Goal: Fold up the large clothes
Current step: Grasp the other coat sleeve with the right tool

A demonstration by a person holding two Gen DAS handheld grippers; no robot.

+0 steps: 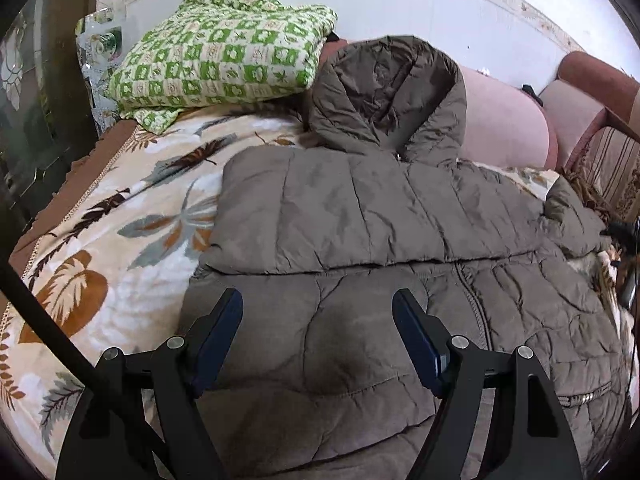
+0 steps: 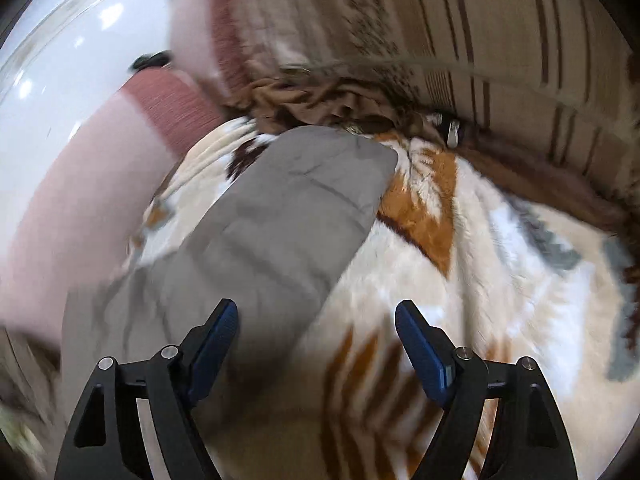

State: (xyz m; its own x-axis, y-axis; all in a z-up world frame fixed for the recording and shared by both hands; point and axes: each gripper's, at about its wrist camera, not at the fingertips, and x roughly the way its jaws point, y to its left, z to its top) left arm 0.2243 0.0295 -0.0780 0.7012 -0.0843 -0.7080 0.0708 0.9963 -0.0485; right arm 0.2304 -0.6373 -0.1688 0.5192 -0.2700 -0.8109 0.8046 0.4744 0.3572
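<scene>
A grey-brown quilted hooded jacket (image 1: 360,216) lies flat on a leaf-patterned blanket (image 1: 120,208). One sleeve is folded across its chest, and its hood (image 1: 388,92) rests against a pink bolster. My left gripper (image 1: 318,300) is open and empty, just above the jacket's lower front. In the right wrist view the other sleeve (image 2: 280,216) stretches out over the blanket (image 2: 460,280). My right gripper (image 2: 316,308) is open and empty above that sleeve's near part, its left finger over the fabric. This view is motion-blurred.
A folded green-and-cream checked blanket (image 1: 224,52) lies at the back left. Pink bolsters (image 1: 504,124) line the back by a white tiled wall. A striped cushion (image 2: 480,40) and bunched brown fabric (image 2: 320,100) lie past the sleeve's end.
</scene>
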